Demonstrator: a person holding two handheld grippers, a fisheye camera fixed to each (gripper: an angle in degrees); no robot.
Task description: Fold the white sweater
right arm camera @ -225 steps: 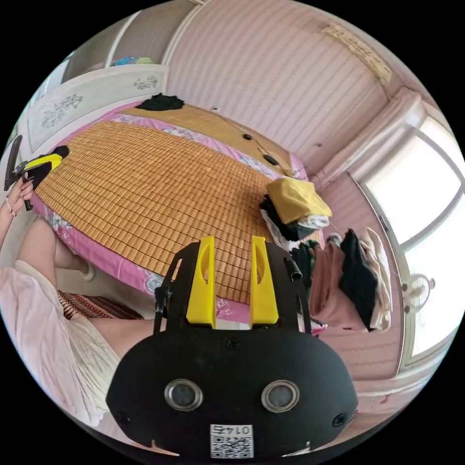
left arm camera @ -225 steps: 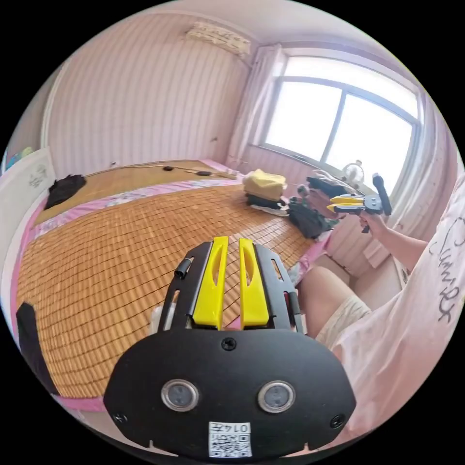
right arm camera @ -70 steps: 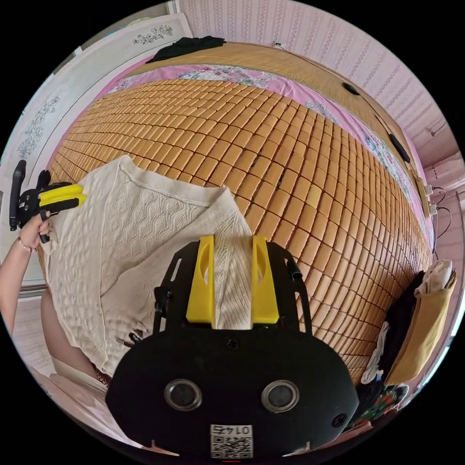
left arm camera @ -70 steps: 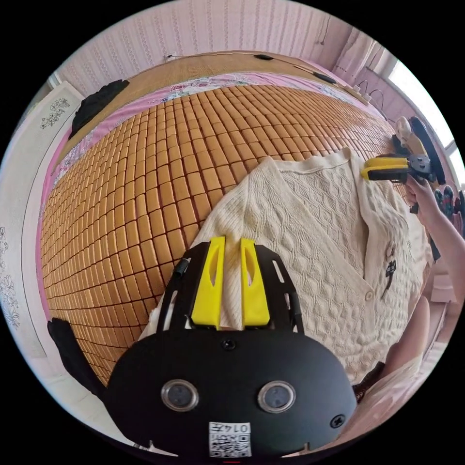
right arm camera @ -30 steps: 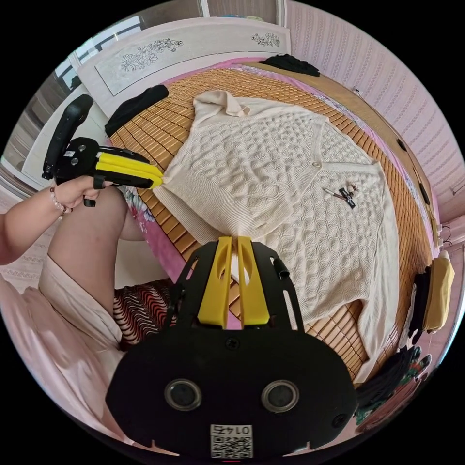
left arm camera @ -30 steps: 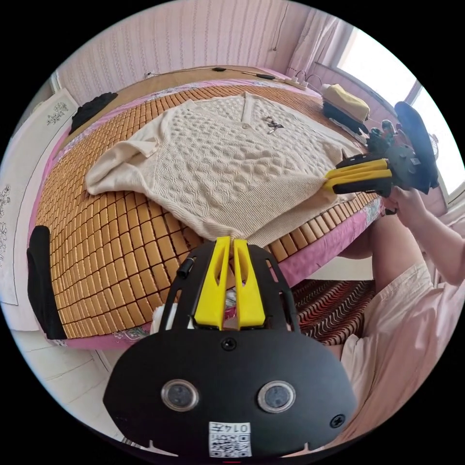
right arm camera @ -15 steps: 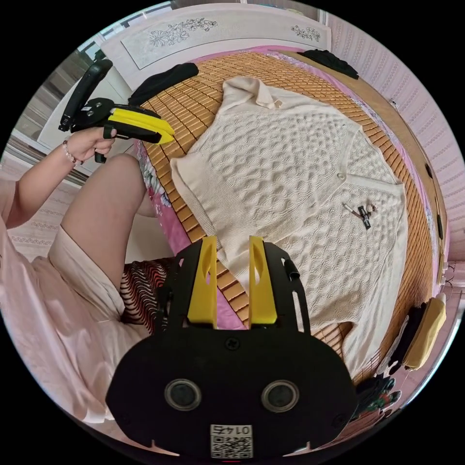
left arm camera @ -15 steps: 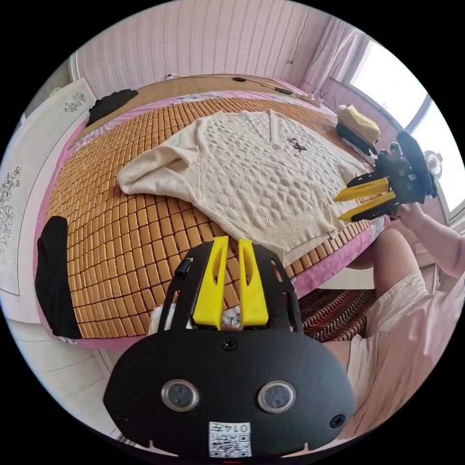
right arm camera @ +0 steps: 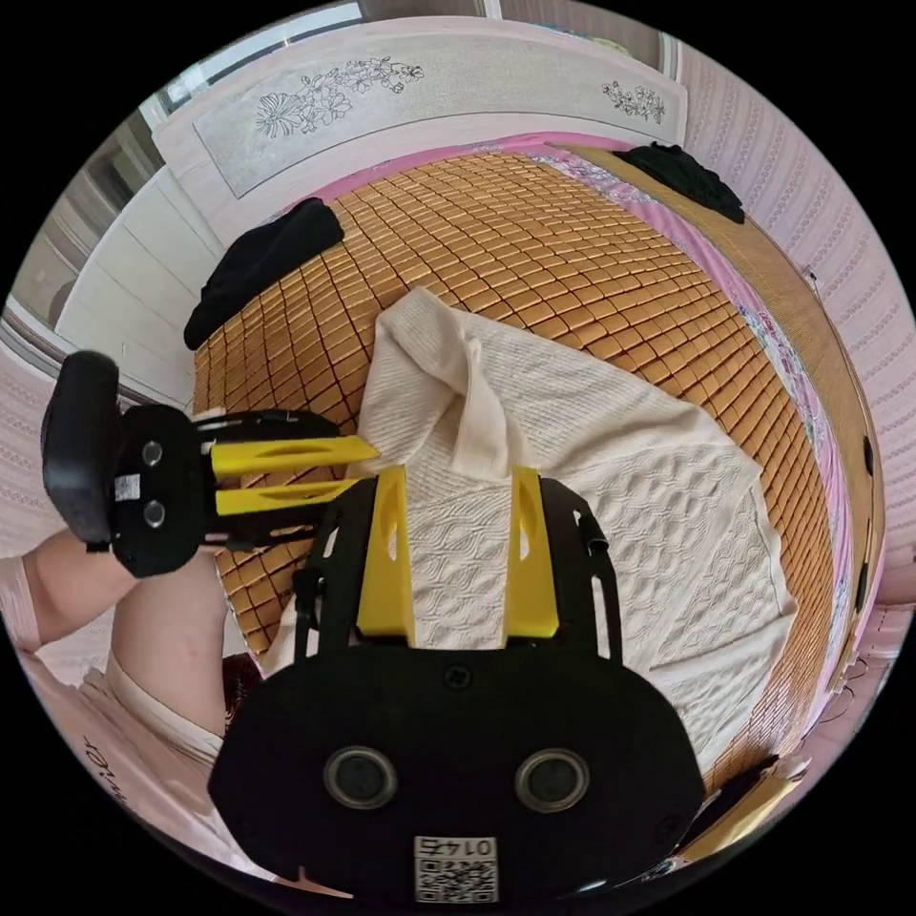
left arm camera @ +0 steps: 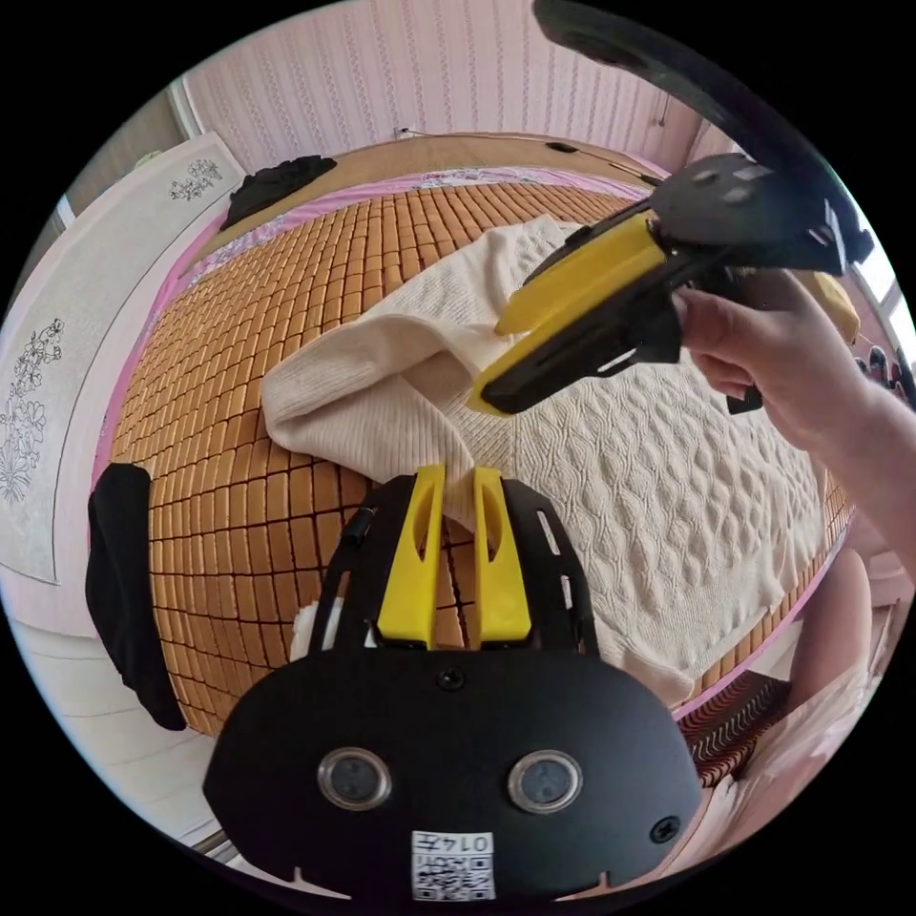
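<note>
Both tongs open over white sweater (left arm camera: 668, 477) sleeve

Bright, even daylight, soft faint shadows; strong fisheye bending at the black-rimmed edges; near hand (left arm camera: 763, 358) slightly blurred, elsewhere sharp.

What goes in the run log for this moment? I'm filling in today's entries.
stage: sleeve fold not started | white sweater: flat on bamboo mat, left sleeve bunched | left hand-held gripper: open at sleeve | right hand-held gripper: open above sleeve
</note>
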